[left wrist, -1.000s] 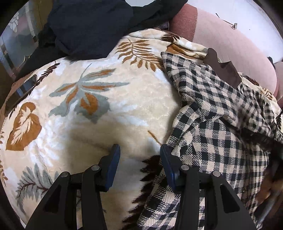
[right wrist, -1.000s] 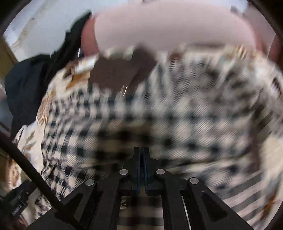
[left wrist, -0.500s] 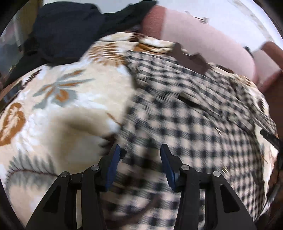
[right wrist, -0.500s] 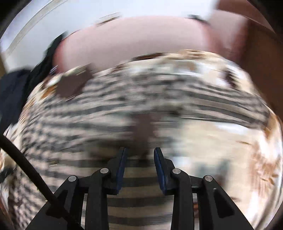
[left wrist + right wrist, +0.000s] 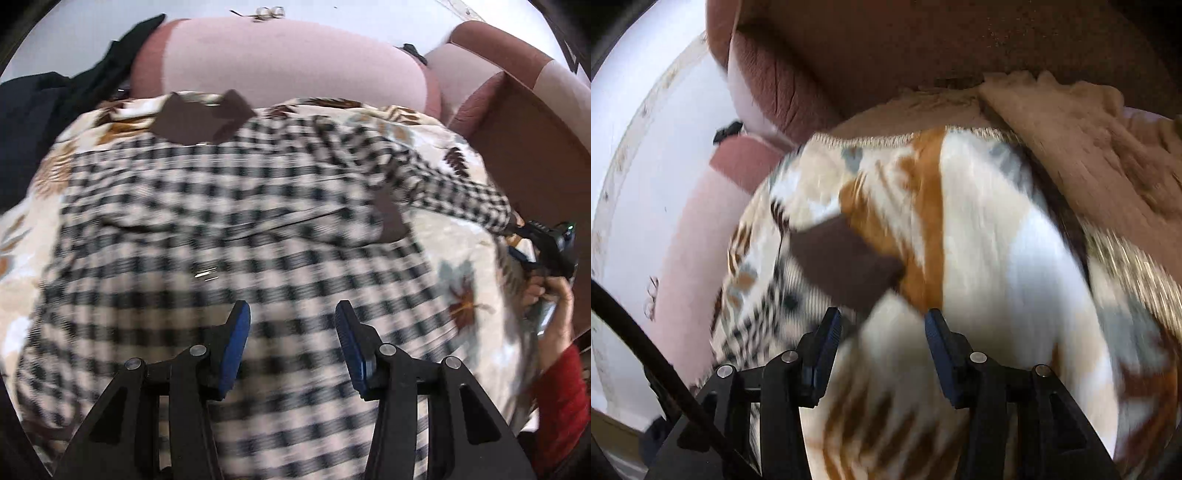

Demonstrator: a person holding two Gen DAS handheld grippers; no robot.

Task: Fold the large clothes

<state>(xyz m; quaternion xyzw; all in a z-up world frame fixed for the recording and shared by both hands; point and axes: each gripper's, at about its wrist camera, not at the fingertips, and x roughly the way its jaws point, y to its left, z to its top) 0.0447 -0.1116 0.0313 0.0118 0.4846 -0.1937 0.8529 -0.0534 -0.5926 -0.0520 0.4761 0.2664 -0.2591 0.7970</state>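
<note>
A black-and-cream checked shirt (image 5: 229, 229) lies spread on a leaf-patterned blanket (image 5: 450, 258), its brown collar (image 5: 203, 122) toward the sofa back. My left gripper (image 5: 291, 332) hovers open above the shirt's body with nothing between its fingers. One sleeve (image 5: 461, 192) runs out to the right toward my right gripper (image 5: 515, 242), held by a hand with a red sleeve. In the right wrist view the right gripper (image 5: 882, 332) has its jaws opening and empty. The sleeve's brown cuff (image 5: 846, 266) lies on the blanket (image 5: 997, 258) just ahead of the left finger.
The blanket covers a pink and brown sofa (image 5: 280, 62), whose armrest (image 5: 923, 55) rises at the right end. Dark clothes (image 5: 44, 107) are piled at the far left. A tan fuzzy cloth (image 5: 1089, 147) lies by the armrest. A black cable (image 5: 646, 350) crosses the right wrist view.
My left gripper has swept right from the bare blanket to above the shirt. The right gripper, shut one second ago, has opened and swung right to the sleeve's cuff end.
</note>
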